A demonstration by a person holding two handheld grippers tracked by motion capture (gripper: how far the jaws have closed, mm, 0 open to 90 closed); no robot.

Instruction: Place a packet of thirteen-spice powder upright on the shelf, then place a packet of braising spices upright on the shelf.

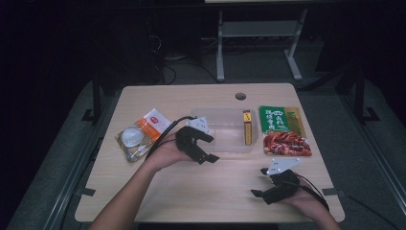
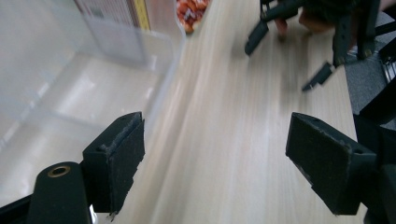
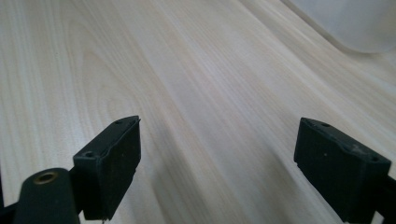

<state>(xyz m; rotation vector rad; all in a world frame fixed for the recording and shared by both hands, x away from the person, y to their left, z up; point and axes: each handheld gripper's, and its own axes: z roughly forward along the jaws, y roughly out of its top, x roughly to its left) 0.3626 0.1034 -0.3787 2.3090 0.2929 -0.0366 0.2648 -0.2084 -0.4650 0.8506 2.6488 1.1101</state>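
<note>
The counter point(image 1: 206, 196) carries everything, and the clear bin point(image 1: 225, 128) at its middle is the landmark. The work looks like packing snack packs into that bin, and it is barely begun: one yellow box point(image 1: 247, 127) already stands on edge against the bin's right wall, while the rest lies outside. Just right of the bin lie a green pack point(image 1: 280, 118) and, nearer the person, a red pack point(image 1: 286, 143); well left of the bin sit an orange-and-white pouch point(image 1: 152, 123) and a clear bag with a round white lid point(image 1: 129, 139). So one item seems done and four seem left. The left tool point(image 1: 203, 143) hovers at the bin's near-left corner, jaws wide apart and empty; in the left gripper view the bin wall point(image 2: 116, 51) runs just beside its left jaw. The right tool point(image 1: 262, 182) hangs over bare counter in front of the bin, below the red pack, jaws likewise spread wide with nothing between them point(image 3: 215, 154).
</note>
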